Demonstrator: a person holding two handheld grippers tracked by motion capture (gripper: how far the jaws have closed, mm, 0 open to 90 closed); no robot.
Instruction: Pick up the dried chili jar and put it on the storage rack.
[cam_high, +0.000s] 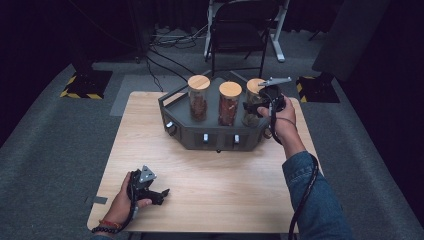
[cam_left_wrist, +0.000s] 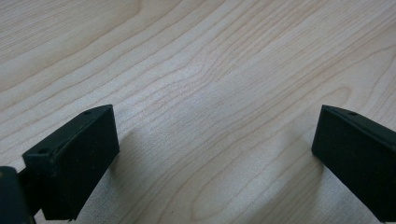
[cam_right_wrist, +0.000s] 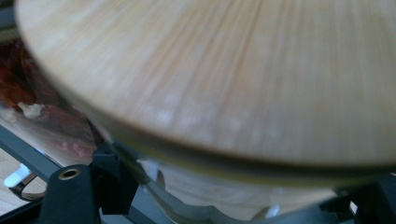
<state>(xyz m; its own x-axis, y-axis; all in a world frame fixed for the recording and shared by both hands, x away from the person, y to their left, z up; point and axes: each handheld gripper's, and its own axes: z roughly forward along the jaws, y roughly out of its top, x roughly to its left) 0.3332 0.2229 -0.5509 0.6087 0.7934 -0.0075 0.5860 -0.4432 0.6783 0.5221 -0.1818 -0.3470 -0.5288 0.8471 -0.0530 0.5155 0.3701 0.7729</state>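
High view first: the right gripper (cam_high: 256, 106), black with a grey three-cornered plate on top, is up at the far right of the pale wooden table (cam_high: 210, 185), pressed in on the right-hand glass jar with a round wooden lid (cam_high: 253, 86). Its jaws are drawn in about as tight as they go, clamped on that jar below the lid. From the right gripper view the lid (cam_right_wrist: 224, 79) looms huge and blurred just above the jaws, with clear glass beneath it. That jar stands at the right end of a row of three on a dark grey angular tray (cam_high: 212, 132) with small white-tipped knobs along its near wall; the middle jar (cam_high: 229, 104) and the left jar (cam_high: 198, 97) hold reddish-brown pieces. Nearer, at the table's left, the left gripper (cam_high: 161, 195) rests low over bare wood, jaws spread wide with nothing between them.
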